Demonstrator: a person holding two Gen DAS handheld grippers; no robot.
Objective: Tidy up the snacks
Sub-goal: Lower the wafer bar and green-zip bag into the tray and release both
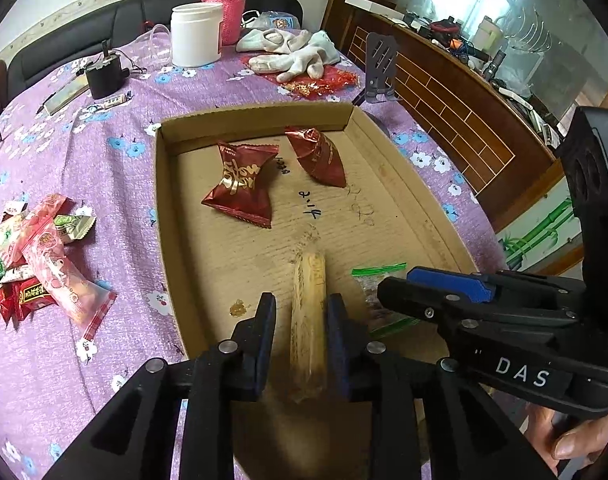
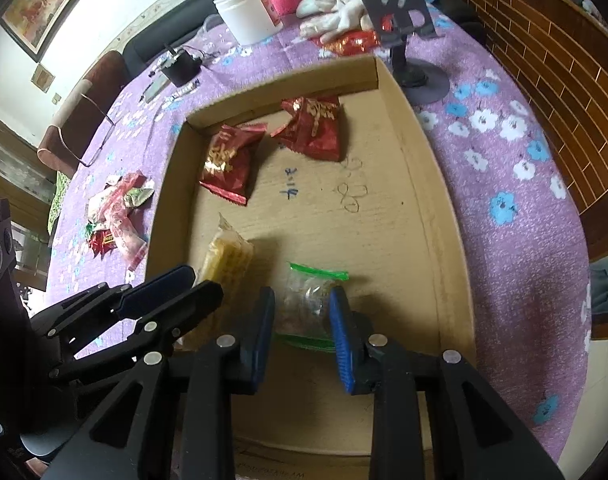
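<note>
A shallow cardboard tray [image 1: 164,208] [image 2: 427,200] lies on the purple flowered cloth. Two red snack packets [image 1: 240,184] [image 1: 317,156] rest at its far end. A long yellow wrapped snack [image 1: 307,320] [image 2: 228,256] lies on the tray floor between the fingers of my left gripper [image 1: 302,298] [image 2: 198,280], with a gap showing beside one pad. To its right, my right gripper [image 2: 302,292] [image 1: 399,280] is shut on a clear bag with a green zip strip [image 2: 307,304] [image 1: 377,269], near the tray's front. A pile of loose snacks [image 1: 36,256] [image 2: 116,216] lies left of the tray.
Beyond the tray stand a white jar [image 1: 196,34], a pink-sleeved flask [image 1: 228,8], white socks [image 1: 292,52], a black phone stand [image 1: 379,68] and a small black device [image 1: 104,76]. A wooden counter [image 1: 463,120] runs along the right. A person's hand [image 1: 575,440] holds the right gripper.
</note>
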